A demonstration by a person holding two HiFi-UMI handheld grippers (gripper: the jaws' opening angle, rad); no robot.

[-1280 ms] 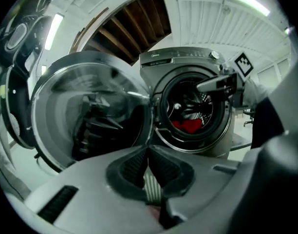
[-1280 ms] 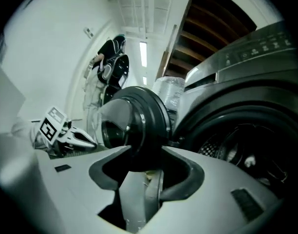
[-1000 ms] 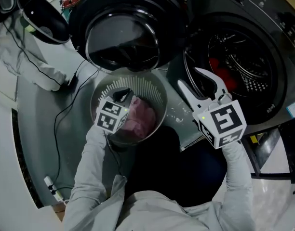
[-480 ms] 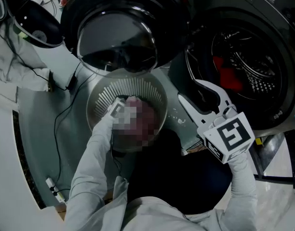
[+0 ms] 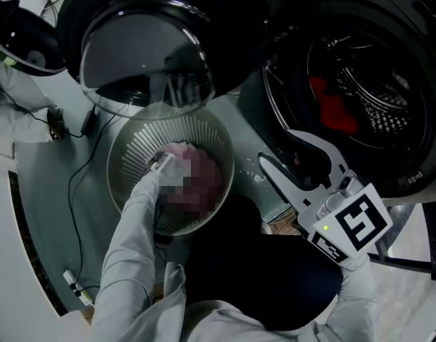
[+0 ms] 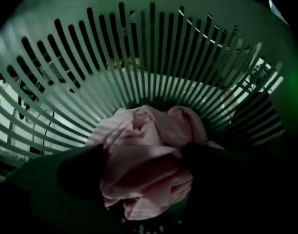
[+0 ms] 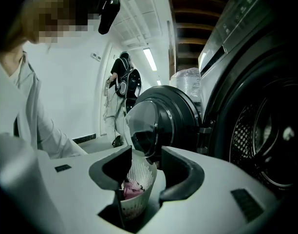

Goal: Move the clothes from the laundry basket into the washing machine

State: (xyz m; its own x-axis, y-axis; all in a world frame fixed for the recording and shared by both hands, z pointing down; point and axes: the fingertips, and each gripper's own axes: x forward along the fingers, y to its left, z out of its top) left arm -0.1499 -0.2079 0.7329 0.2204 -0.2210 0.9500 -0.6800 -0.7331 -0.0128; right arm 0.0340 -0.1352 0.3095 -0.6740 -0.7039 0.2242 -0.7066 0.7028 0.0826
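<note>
Left gripper point(image 6: 141, 172) jaws opening astride the pink garment point(image 6: 149, 145) in the laundry basket point(image 6: 154, 57); I'd sink deeper, then close. Right gripper point(image 5: 278, 150) hangs parted, empty.

The open door point(image 5: 143, 55) overhangs the laundry basket point(image 5: 132, 147) at its far rim; the drum mouth point(image 5: 378, 70) stands clear.

Laundry area within a plain, workroom-like interior. A front-loading washing machine point(image 5: 378, 112) is shown with its round door point(image 5: 147, 55) swung open above a slotted laundry basket point(image 5: 196, 130). A loose cable point(image 5: 70, 191) is seen across the floor, and white walls point(image 7: 76, 82) are lit by a ceiling strip light point(image 7: 150, 59).
</note>
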